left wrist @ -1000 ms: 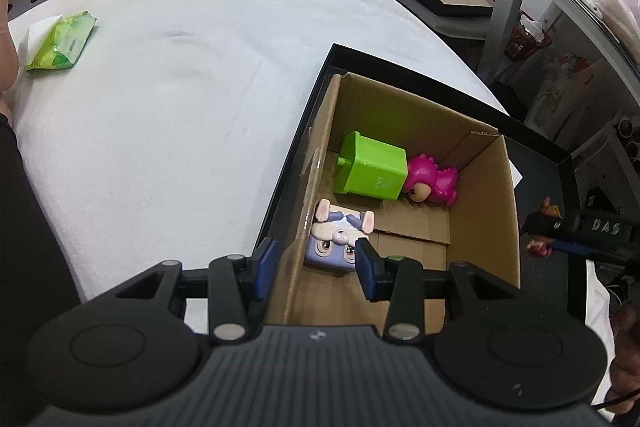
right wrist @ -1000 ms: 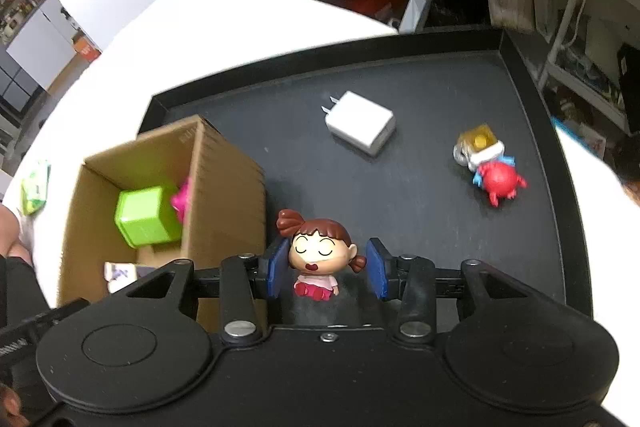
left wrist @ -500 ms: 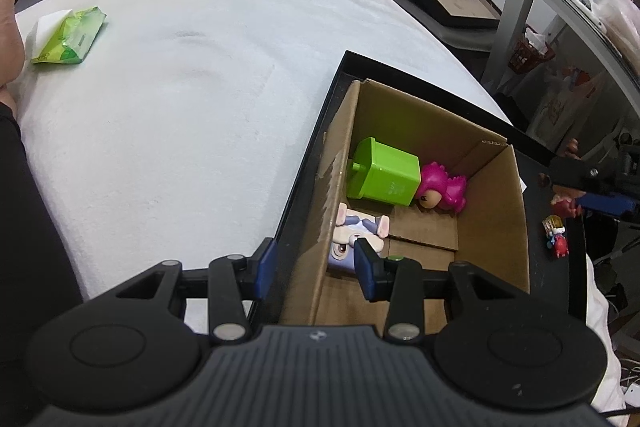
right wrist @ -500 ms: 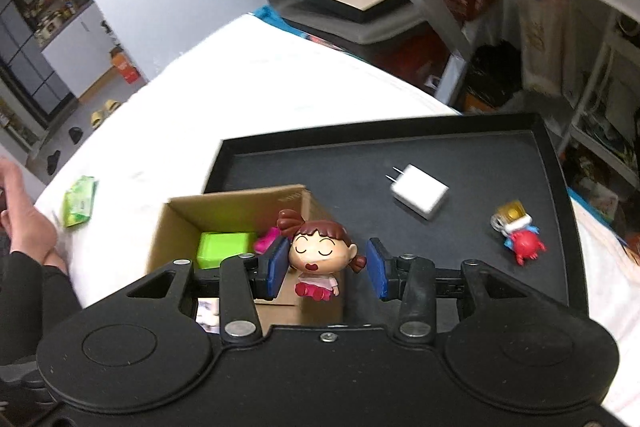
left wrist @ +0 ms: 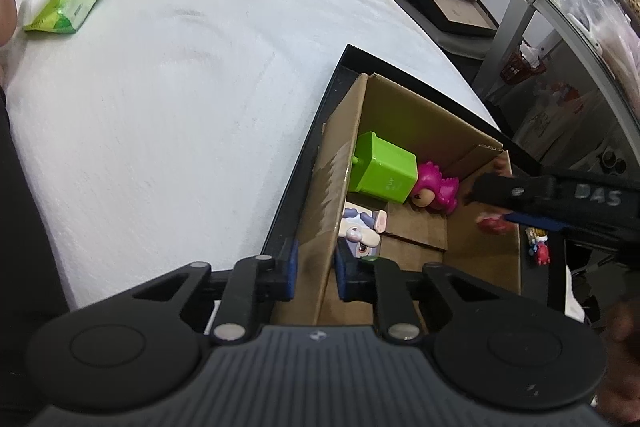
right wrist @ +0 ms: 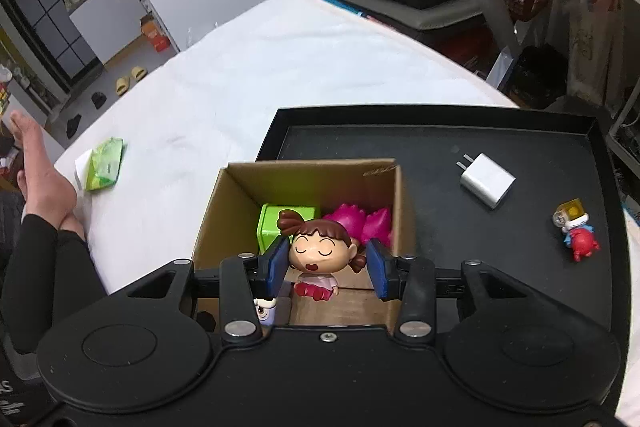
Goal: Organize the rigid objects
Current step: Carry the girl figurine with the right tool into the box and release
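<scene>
Clamping onto the near wall of the cardboard box [left wrist: 328, 195], the left gripper [left wrist: 314, 269] had just narrowed from a wide stance, likely steadying it. The right gripper [right wrist: 327, 263], having carried the girl figurine [right wrist: 320, 255] from the black tray [right wrist: 500, 131] to above the box, gripped her head. Below, the rabbit figurine [left wrist: 362, 231] was half hidden behind that wall.

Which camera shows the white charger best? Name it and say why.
The right wrist view: the white charger lies whole and unblocked on the black tray, prongs visible. The left wrist view does not show it; the cardboard box and the right gripper fill that side.
</scene>
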A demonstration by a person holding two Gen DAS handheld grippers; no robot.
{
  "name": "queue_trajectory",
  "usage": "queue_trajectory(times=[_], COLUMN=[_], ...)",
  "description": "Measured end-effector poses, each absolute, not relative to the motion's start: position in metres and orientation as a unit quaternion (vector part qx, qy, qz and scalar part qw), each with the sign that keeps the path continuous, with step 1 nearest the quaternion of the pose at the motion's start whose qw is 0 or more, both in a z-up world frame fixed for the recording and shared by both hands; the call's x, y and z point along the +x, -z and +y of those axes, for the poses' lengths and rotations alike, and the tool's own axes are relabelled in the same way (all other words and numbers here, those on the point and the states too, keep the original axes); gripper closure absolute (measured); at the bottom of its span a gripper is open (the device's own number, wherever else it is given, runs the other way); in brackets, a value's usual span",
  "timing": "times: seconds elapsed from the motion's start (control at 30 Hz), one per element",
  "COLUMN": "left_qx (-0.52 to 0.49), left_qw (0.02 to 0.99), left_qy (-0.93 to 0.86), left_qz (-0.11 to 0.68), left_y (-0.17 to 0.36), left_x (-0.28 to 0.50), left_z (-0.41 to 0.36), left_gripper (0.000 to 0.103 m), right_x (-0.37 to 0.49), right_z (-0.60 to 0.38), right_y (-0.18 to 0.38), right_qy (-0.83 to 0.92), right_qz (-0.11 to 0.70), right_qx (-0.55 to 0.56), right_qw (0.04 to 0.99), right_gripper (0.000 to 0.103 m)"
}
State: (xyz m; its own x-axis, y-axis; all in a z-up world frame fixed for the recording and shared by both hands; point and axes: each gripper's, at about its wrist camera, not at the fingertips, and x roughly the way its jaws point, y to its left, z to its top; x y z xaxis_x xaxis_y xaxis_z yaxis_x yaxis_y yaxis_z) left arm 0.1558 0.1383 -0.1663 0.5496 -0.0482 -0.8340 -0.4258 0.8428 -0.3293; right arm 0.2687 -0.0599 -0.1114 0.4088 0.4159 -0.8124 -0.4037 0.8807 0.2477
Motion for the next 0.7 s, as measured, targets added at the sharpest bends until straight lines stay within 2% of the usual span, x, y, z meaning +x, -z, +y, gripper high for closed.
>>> queue_trajectory(times=[0.27,0.7], left_qx=[-0.273,-0.266], left_qw=[0.838,0.840], left_qy=[-0.110,-0.108], left_qz=[0.459,0.461], left_y=[0.167,0.165], left_x=[0.155,0.156], left_z=[0.141,0.139], left_gripper=[0.088,0.087], right_x=[0.270,0.272], right_z=[-0.036,-0.001], right_y=[0.134,0.160], right_qy=[-0.243,-0.229], right_qz=[0.501,0.495], right_qx=[-0.019,-0.131], right_qw=[0.830,0.828], right_gripper=[0.062,0.061])
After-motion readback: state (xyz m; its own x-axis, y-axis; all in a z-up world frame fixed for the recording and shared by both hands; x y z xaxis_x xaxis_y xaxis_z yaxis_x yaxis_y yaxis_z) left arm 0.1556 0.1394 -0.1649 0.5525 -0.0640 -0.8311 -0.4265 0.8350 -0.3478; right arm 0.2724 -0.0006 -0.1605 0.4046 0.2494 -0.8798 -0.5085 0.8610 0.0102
